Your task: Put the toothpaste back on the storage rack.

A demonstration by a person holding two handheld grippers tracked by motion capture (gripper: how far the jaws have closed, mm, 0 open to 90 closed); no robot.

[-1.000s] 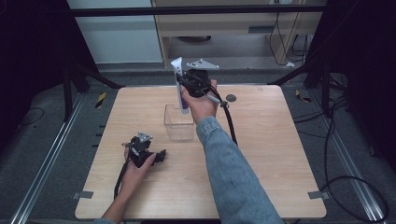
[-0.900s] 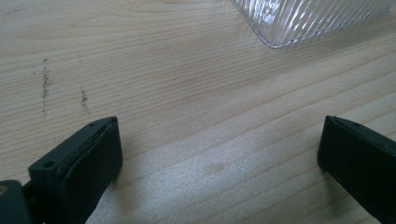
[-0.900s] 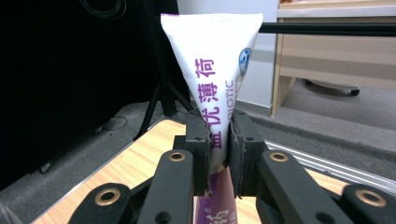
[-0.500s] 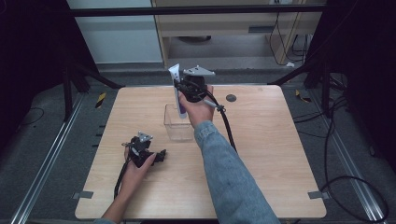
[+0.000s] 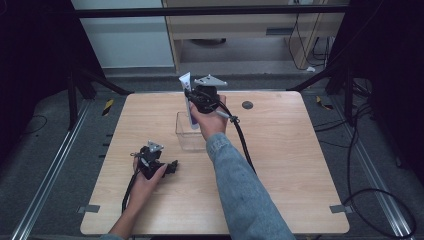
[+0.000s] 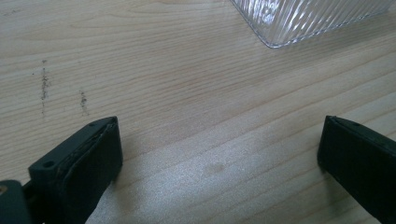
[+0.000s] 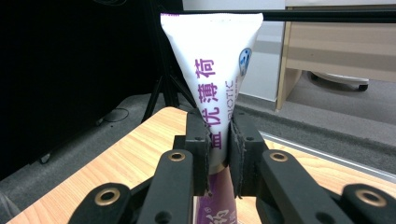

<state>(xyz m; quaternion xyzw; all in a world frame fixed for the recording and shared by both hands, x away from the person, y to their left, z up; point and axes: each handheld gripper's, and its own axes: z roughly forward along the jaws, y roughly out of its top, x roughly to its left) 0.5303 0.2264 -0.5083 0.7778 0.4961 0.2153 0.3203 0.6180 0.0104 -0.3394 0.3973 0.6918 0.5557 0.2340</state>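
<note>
From above, the right gripper (image 5: 192, 97) holds a tube (image 5: 187, 95) upright over the clear box (image 5: 185, 135); the left gripper (image 5: 170, 166) rests nearby. The left gripper view shows spread, empty jaws. The right gripper view shows jaws clenching the tube's middle, crimped end up.

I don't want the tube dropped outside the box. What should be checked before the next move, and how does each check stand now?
1. Right gripper shut on the tube: ok.
2. Tube upright, crimped end up: ok.
3. Tube above the clear box: looks ok in the high view; exact alignment cannot tell.
4. Box interior free of other things: cannot tell.
5. Left gripper open, low over the table, apart from the box: ok.
</note>
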